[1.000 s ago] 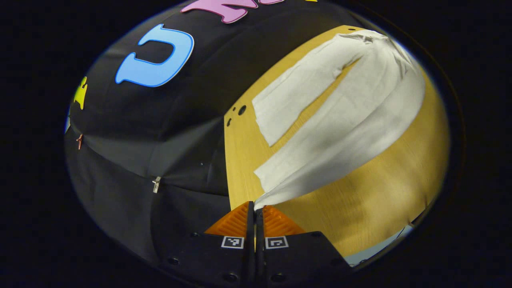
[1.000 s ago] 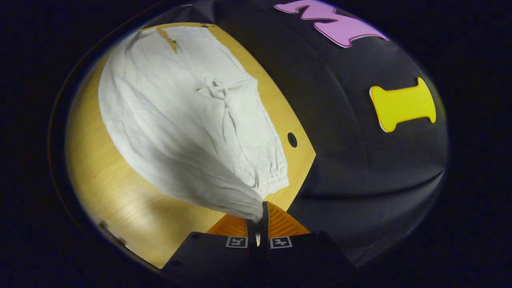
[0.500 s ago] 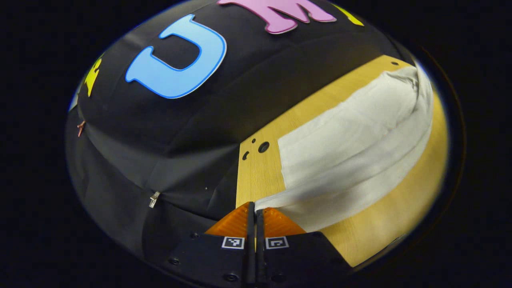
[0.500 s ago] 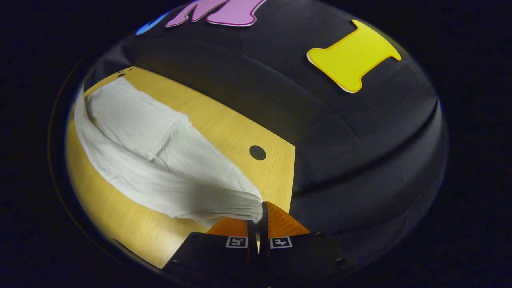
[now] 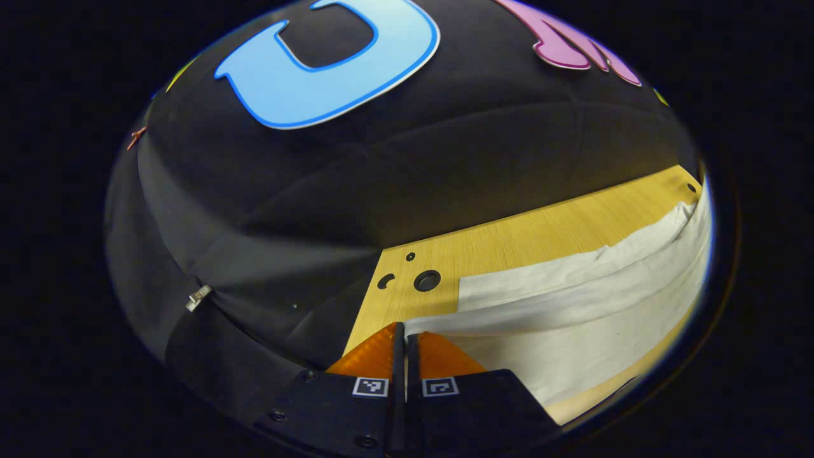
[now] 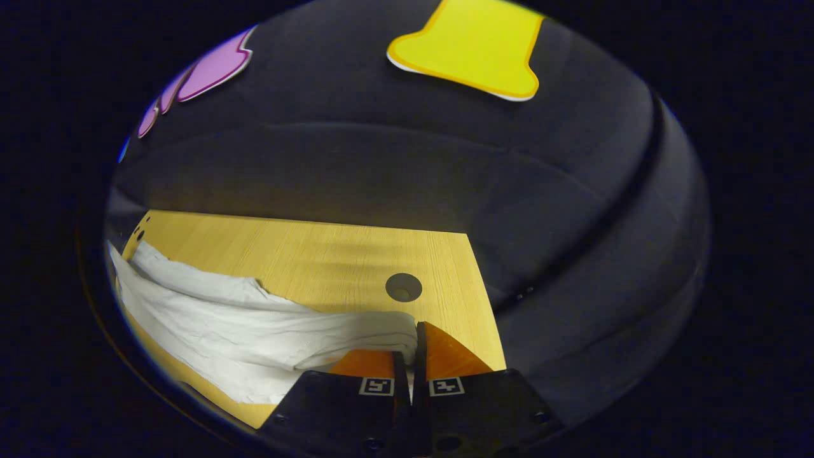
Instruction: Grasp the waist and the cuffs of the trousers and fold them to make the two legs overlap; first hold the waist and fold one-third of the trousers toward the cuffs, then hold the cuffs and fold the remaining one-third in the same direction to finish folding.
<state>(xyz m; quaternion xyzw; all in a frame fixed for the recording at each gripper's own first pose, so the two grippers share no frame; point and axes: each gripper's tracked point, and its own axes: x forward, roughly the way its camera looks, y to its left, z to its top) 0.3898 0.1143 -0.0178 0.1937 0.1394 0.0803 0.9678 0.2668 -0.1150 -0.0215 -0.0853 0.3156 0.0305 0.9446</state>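
White cloth, the trousers (image 5: 572,305), lies low across the pale wooden bench (image 5: 528,238) with one leg laid over the other, so the lengthwise fold looks all but done. The left tongs (image 5: 403,340) are pressed together on a cuff corner at the leg end. The right tongs (image 6: 410,340) pinch the gathered edge at the waist end. Both pairs sit close above the bench, near its back edge, which suggests the top layer is being set down flush on the one beneath.

Holding both ends at once keeps the cloth taut between them, so the upper leg lands without bunching. In the right gripper view, soft wrinkles run along the trousers (image 6: 254,331), so a little more pull may be needed before letting go.

Round holes are cut in the bench near each grasp: a group (image 5: 416,280) in the left gripper view, one (image 6: 403,287) in the right gripper view.

No brand or label can be read on the trousers. The small square coded markers (image 5: 371,385) on the tongs' bodies carry patterns, not words.
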